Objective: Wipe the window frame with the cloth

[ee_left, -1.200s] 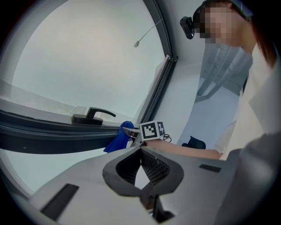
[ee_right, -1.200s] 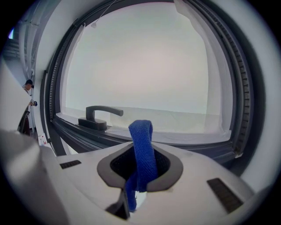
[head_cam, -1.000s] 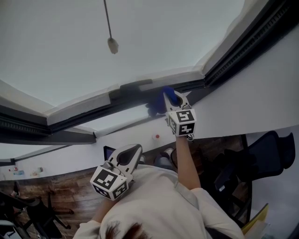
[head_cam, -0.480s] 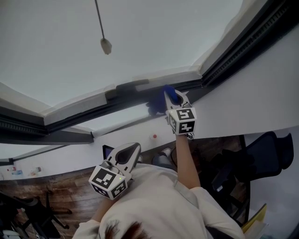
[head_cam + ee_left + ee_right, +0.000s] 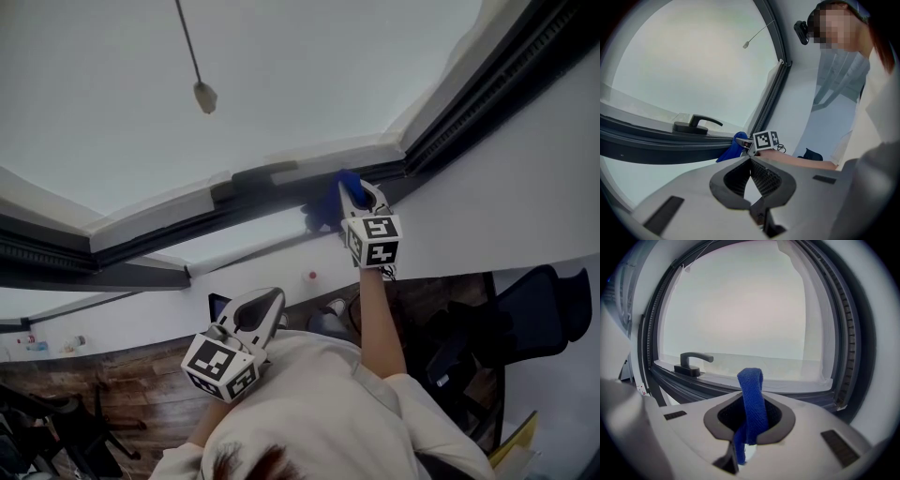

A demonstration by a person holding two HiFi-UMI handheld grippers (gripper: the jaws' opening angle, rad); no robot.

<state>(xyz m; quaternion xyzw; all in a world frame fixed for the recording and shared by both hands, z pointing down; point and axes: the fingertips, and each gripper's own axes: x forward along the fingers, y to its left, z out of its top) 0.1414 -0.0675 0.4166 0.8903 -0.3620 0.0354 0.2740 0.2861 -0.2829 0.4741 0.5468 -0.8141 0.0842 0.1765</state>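
Pinching a folded strip of blue cloth (image 5: 752, 394), the right gripper (image 5: 353, 194) has its jaws closed on the fabric. The free end of the strip stands up out of them, with its long axis along the jaws and its tip pointing at the window.

The handle (image 5: 693, 363) is the best landmark. In the right gripper view the cloth sits to the right of it, between the handle and the frame's far corner. In the head view the cloth is at the dark lower rail of the window frame (image 5: 169, 234) and seems to touch it just past the handle, though the contact itself is not clear.

That rail is the surface to be wiped. Its long axis runs sideways across the gripper's line of sight, from the handle out to the corner. The cloth therefore meets it roughly crosswise, and I judge the next stroke should slide along the rail, not push into it.

The left gripper (image 5: 262, 302) is held back near the person's chest, well apart from the handle. Its jaws are together with nothing between them. The right gripper is plainly the nearer of the two to the frame.
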